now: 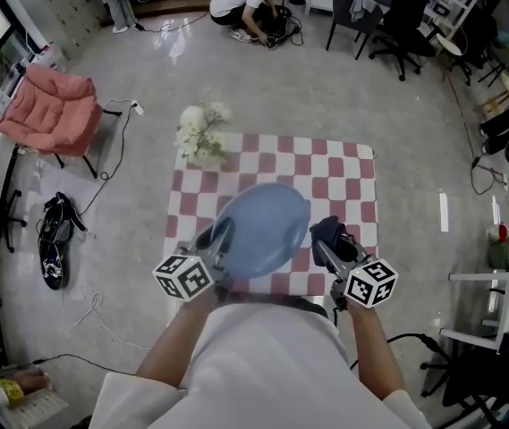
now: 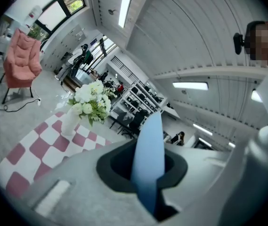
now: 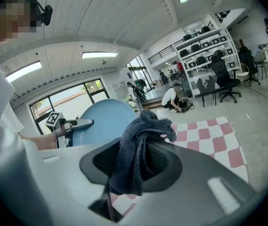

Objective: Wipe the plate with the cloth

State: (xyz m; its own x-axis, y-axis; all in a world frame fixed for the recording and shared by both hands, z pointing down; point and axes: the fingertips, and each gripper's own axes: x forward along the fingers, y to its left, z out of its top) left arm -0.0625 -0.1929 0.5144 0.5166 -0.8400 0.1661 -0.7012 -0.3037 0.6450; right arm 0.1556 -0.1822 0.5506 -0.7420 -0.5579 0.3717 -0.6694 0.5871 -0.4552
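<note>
White short-sleeved shirt (image 1: 267,365); grey left gripper (image 1: 221,238), right gripper (image 1: 326,242), black-and-white marker cubes (image 1: 183,277).

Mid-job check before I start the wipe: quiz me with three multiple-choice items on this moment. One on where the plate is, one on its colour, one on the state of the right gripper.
1. Where is the plate?
A. Lying flat on the table
B. Held up over the table by the left gripper
C. Stacked on a second plate

2. What colour is the plate?
A. Blue
B. White
C. Red

3. What is the state of the right gripper?
A. Open and empty
B. Shut on a sponge
C. Shut on the cloth

Key:
1 B: the left gripper view shows its jaws clamped on the plate's rim, with the plate off the checked table.
2 A: it looks blue in all three views.
3 C: the right gripper view shows the dark cloth bunched between its jaws.
</note>
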